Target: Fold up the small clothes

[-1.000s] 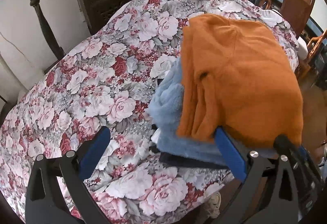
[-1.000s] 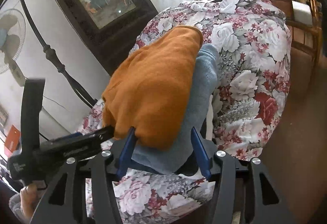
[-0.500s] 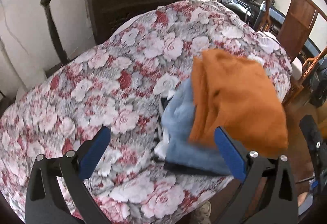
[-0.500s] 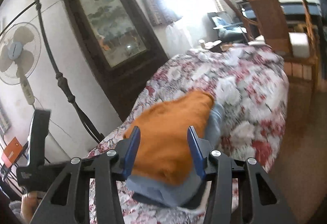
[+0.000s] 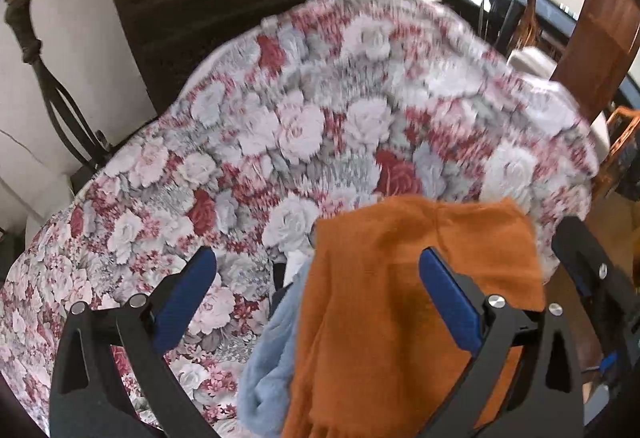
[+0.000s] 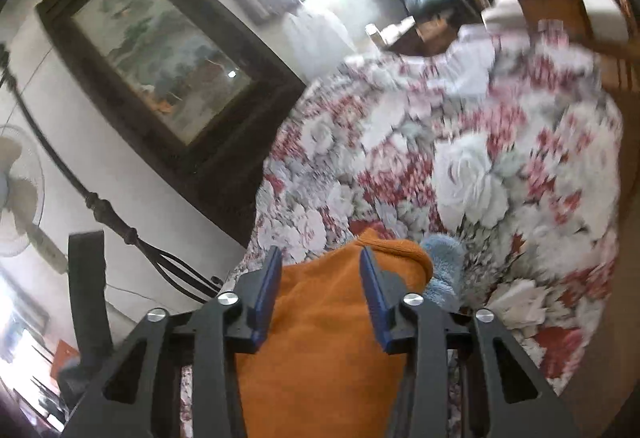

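A folded orange garment (image 5: 400, 302) lies on top of a folded light blue one (image 5: 272, 366) on the bed with the floral cover (image 5: 280, 126), near its front edge. My left gripper (image 5: 316, 294) is open and raised above them, holding nothing. In the right wrist view the orange garment (image 6: 328, 338) and the blue one (image 6: 442, 262) sit low in the frame. My right gripper (image 6: 320, 286) is open and above the orange garment, jaws apart on either side of it without touching. The view is motion-blurred.
A dark framed picture (image 6: 160, 50) leans on the wall behind the bed. A black metal stand (image 5: 48, 78) and a fan (image 6: 16, 198) are at the left. Wooden furniture (image 5: 592, 38) stands at the right, with floor past the bed edge.
Both grippers have pulled back and up from the stack. The right gripper's jaws, earlier around the stack's near edge, are now off it. The clothes stay on the bed.
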### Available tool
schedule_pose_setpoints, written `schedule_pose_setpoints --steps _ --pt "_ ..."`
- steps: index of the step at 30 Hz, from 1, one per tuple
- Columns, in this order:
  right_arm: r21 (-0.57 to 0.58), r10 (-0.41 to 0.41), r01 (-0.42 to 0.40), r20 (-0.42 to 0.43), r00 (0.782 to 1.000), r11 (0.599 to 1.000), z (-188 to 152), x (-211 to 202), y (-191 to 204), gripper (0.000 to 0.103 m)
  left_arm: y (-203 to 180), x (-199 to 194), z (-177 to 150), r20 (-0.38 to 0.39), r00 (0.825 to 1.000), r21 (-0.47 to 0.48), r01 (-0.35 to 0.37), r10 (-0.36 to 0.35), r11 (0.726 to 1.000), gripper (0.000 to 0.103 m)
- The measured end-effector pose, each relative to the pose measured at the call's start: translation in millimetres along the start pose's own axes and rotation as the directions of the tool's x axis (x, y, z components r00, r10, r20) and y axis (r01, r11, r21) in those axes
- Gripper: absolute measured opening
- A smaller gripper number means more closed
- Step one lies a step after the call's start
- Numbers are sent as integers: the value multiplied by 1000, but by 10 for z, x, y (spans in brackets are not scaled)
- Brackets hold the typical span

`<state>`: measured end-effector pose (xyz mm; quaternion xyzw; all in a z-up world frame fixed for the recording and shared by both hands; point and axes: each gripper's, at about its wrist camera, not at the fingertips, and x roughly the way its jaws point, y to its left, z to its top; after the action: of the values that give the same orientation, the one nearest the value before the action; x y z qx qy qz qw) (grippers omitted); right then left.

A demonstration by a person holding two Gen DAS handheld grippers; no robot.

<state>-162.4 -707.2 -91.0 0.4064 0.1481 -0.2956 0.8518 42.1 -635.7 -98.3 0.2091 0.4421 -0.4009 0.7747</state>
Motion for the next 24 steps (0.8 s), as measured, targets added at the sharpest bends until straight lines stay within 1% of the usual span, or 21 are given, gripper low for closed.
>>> schedule_pose_setpoints --steps 1,2,3,4,5,7,9,10,13,15,17,18,19,20,21,22,23,24 --pt "2 -3 3 -24 1000 1000 -28 105 -44 36 -31 137 -46 -27 999 14 -19 19 1000 99" --pt "5 -17 18 -69 997 1000 -80 253 -99 34 -41 244 -102 -39 999 22 -32 33 999 99" --pt "9 -33 34 -108 994 999 -123 365 -140 33 -31 298 -148 -33 999 19 -41 41 999 99" --pt "13 -36 38 -125 991 999 -152 423 -168 27 -3 337 -194 -17 999 10 -49 50 999 99" --pt "11 -37 39 -130 991 999 -181 461 -197 25 57 361 -230 1 999 -20 -38 38 999 99" --pt "-10 -44 43 -124 991 999 -185 447 -189 23 146 389 -232 -20 1000 -69 20 -22 997 99" --pt "-20 -51 49 -89 995 999 -174 317 -162 26 181 371 -208 -39 998 -96 51 -55 994 99" --pt "-24 -44 43 -61 997 999 -157 202 -105 26 185 336 -202 -40 997 -99 55 -60 994 99" --pt "-78 -17 15 -22 1000 997 -162 -101 90 27 188 109 -227 -7 999 -77 53 -54 996 99" --pt "-165 -35 33 -6 999 986 -289 -294 282 28 204 -88 -305 33 998 -49 57 -55 997 99" --pt "-226 -51 46 -14 999 973 -441 -389 397 32 247 -207 -426 54 998 -26 31 -29 999 99" --pt "-247 -55 46 -28 998 968 -533 -419 428 33 273 -221 -488 53 998 -20 20 -18 1000 99" --pt "-270 -76 58 -58 995 961 -655 -408 438 34 300 -199 -557 45 999 -19 14 -13 1000 99" --pt "-287 -98 75 -66 993 955 -732 -408 437 34 318 -136 -620 25 1000 -20 14 -13 1000 99" --pt "-315 -121 96 -59 991 944 -800 -392 441 34 319 -45 -676 -7 1000 -19 27 -27 999 99" --pt "-346 -141 115 -49 989 931 -847 -370 454 34 323 -9 -701 -15 999 -25 35 -36 999 99" --pt "-371 -153 129 -37 987 920 -873 -365 467 34 333 -4 -728 -6 999 -41 43 -44 998 99" --pt "-364 -142 120 -34 989 924 -866 -382 455 34 337 -25 -731 -1 999 -47 41 -41 998 99"
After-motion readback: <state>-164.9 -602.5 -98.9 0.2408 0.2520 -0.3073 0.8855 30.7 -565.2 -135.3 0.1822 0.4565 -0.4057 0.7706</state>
